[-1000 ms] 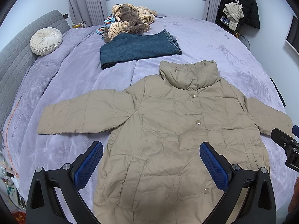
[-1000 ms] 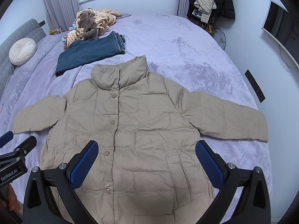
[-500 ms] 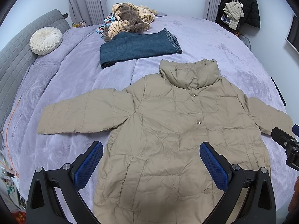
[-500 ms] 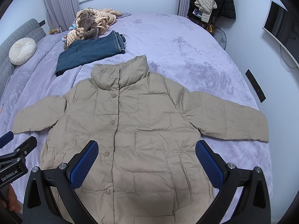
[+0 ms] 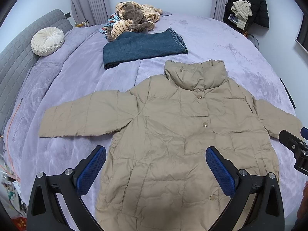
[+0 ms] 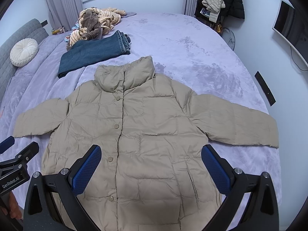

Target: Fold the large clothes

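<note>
1. While the coat (image 5: 173, 134) lies flat and face up near the front edge of the bed (image 5: 77, 77), both sleeves are spread out to the sides.
2. Left tool (image 5: 156, 168) and right tool (image 6: 151, 166) are both spread apart, holding nothing, above the coat's bottom half.
3. Puffy, slick cloth could slip out of a small pinch.
4. A sleeve may flop back open.
5. Jeans (image 5: 142, 48) near the collar could get bumped.

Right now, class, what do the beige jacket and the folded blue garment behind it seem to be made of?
Beige jacket: likely thin synthetic shell over padding; matte, faintly sheened, quilted into puffy squares, finely wrinkled.
Folded blue garment: looks like denim; heavy, dull weave, with stitched hems at the stacked ends.
</note>
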A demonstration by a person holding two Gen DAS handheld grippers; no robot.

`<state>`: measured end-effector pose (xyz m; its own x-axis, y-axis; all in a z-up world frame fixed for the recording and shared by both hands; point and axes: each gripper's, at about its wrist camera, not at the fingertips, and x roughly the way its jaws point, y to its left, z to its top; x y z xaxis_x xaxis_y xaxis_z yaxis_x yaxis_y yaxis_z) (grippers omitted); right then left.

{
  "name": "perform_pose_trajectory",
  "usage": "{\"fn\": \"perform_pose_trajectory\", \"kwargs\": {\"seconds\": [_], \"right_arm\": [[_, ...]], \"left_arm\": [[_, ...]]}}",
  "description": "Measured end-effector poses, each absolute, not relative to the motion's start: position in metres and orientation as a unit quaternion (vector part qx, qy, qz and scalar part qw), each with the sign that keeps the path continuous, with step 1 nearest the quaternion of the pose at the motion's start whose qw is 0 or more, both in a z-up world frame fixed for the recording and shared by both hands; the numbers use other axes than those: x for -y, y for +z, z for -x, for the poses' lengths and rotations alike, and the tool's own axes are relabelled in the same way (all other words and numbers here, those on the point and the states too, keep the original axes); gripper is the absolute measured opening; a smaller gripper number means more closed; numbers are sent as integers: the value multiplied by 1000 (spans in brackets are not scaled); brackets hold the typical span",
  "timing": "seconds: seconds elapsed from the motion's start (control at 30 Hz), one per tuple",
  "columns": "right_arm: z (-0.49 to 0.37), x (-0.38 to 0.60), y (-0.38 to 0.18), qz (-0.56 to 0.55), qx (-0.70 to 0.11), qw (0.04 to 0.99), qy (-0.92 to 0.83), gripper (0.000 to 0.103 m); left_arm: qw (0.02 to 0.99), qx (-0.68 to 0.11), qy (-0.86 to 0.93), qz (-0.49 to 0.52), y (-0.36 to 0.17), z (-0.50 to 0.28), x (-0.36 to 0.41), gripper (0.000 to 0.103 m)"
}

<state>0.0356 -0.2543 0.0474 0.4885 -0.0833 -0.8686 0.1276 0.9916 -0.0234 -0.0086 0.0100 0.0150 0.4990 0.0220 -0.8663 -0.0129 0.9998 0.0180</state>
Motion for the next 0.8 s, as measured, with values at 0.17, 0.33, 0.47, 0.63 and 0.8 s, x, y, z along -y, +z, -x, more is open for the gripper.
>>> {"fn": "perform_pose_trajectory", "kwargs": {"seconds": [0.17,0.33,0.47,0.63,0.8], "right_arm": [[-36,254,47,-23,-502,862,-61,103],[-37,255,47,-23,-503,862,-61,103],[-37,254,47,-25,-504,861,-59,103],[-38,252,46,-39,-512,857,-39,103],[-43,256,37,-47,-524,850,0,103]], "left_arm": [[866,-500,9,-7,15,9,-11,103],[865,-501,11,-6,14,8,-9,103],[863,-506,14,-4,14,10,-5,103],[861,-507,22,18,15,15,-7,103],[851,-520,29,71,3,17,-18,103]]}}
